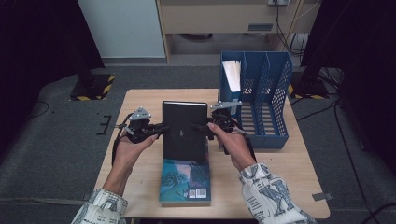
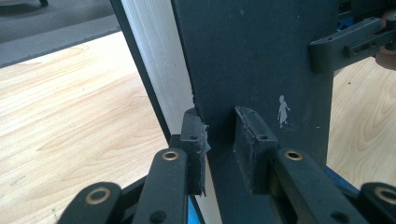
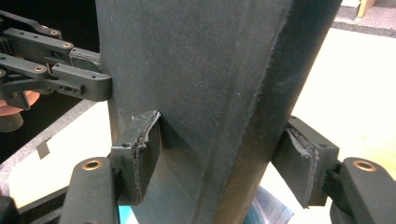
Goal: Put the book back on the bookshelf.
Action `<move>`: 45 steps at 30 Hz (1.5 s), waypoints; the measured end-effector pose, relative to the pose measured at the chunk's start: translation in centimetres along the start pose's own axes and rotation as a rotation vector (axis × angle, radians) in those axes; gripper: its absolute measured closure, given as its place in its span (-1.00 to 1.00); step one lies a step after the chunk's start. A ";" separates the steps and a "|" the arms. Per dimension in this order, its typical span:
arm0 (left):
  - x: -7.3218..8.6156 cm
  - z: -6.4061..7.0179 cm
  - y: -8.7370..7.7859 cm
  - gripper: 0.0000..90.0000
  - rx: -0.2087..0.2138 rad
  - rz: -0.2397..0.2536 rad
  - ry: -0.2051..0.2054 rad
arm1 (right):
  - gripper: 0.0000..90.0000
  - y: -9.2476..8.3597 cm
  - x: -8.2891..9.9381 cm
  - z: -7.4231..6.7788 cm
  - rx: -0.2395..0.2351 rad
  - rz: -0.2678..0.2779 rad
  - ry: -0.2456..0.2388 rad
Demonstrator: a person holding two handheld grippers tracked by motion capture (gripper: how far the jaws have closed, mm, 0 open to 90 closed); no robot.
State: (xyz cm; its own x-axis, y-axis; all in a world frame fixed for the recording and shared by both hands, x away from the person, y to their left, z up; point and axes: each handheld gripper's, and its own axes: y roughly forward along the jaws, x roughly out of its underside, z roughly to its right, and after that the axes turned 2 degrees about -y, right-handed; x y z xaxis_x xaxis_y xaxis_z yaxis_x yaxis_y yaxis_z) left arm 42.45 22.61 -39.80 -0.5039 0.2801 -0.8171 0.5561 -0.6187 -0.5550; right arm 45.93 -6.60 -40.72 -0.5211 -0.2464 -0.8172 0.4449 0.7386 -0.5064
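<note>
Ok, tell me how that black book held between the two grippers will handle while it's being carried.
The black book probably stays stiff: its hard cover shows no sag between the left gripper and the right gripper. It looks thick, so likely fairly heavy. The left gripper pinches just the cover's edge, so the pages might swing open.

matt black book (image 1: 184,130), pale wood table (image 1: 140,100), blue plastic rack (image 1: 268,88)
</note>
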 end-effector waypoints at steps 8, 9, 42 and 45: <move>-0.4 -0.4 0.4 0.62 -0.018 0.015 0.013 | -0.24 0.3 -0.8 0.4 0.016 0.009 -0.002; -0.4 -0.4 0.4 0.62 -0.020 0.020 0.019 | -0.24 0.4 -0.8 0.5 0.014 0.010 -0.002; 5.4 4.1 -3.0 0.58 -0.068 0.142 0.021 | -0.28 -2.9 1.8 -4.8 0.021 0.047 -0.187; 5.7 4.3 -3.0 0.54 -0.074 0.163 0.008 | -0.30 -3.0 2.0 -4.7 0.010 0.053 -0.186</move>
State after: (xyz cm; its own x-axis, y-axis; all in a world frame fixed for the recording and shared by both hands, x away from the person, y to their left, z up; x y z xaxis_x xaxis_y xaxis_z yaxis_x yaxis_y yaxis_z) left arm 35.05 22.88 -42.13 -0.3976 0.1865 -0.8984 0.6771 -0.6011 -0.4245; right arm 40.19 -6.34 -39.54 -0.3535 -0.3194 -0.8792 0.4757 0.7479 -0.4629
